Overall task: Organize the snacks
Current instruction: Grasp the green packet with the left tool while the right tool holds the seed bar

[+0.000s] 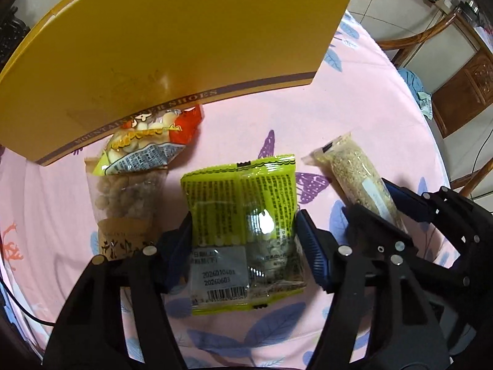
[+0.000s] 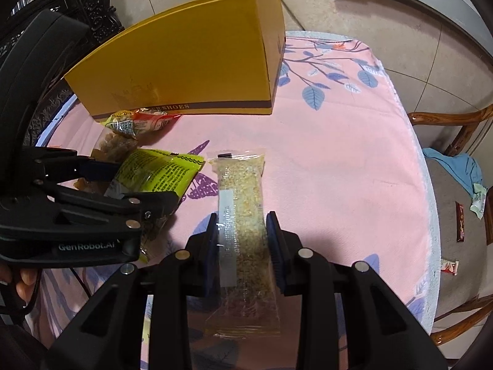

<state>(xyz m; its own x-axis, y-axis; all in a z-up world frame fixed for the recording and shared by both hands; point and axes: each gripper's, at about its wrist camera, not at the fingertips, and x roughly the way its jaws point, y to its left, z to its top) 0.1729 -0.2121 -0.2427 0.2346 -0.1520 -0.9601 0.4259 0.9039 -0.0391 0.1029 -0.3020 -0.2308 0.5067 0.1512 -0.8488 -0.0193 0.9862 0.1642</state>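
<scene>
No snack is in the big yellow cardboard shoe box (image 1: 172,40) at twelve o'clock yet: the left gripper (image 1: 243,240) sits half-wide around the shiny green snack bag (image 1: 243,215), the right gripper (image 2: 242,246) squeezes the long clear grain bar packet (image 2: 243,215), and two more packets (image 1: 135,166) wait at ten o'clock.

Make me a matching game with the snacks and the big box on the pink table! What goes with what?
Things:
1. green packet
2. long clear bar of grains
3. yellow shoe box
4. red and yellow packet

Places:
A. leaning against the box
B. between the left tongs
C. at the back of the table
D. squeezed by the right tongs

Pairs: 1-B, 2-D, 3-C, 4-A
</scene>
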